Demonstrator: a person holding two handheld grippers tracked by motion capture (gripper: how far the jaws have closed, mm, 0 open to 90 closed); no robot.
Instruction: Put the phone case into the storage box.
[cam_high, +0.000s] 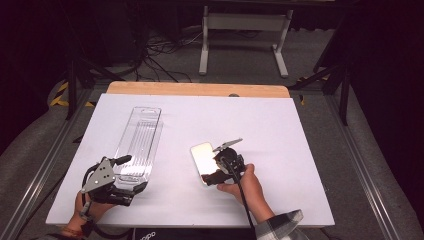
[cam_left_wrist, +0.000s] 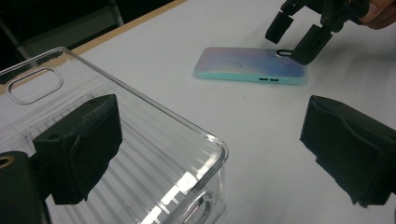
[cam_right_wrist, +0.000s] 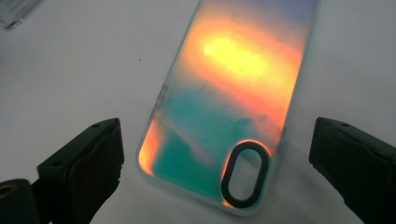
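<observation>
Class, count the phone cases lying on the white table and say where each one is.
1. The iridescent phone case lies flat near the table's middle, between the open jaws of the right tongs, right of the clear plastic package. None seems hidden.

Clear plastic, iridescent gloss, matt black pads on a smooth white sheet

The phone case (cam_right_wrist: 224, 107) has a glossy, iridescent back that throws orange and teal glare, with a pale translucent rim and a shiny black ring round the camera hole (in the left gripper view its edge looks mint-coloured and smooth). The packaging tray (cam_left_wrist: 116, 140) is clear, hard-looking plastic, ribbed and glinting. The table (cam_high: 280, 130) wears a smooth, matt white covering over a bare wood edge. The right gripper (cam_right_wrist: 210, 163) and left gripper (cam_left_wrist: 210, 144) carry dull, matt black jaw pads.
</observation>
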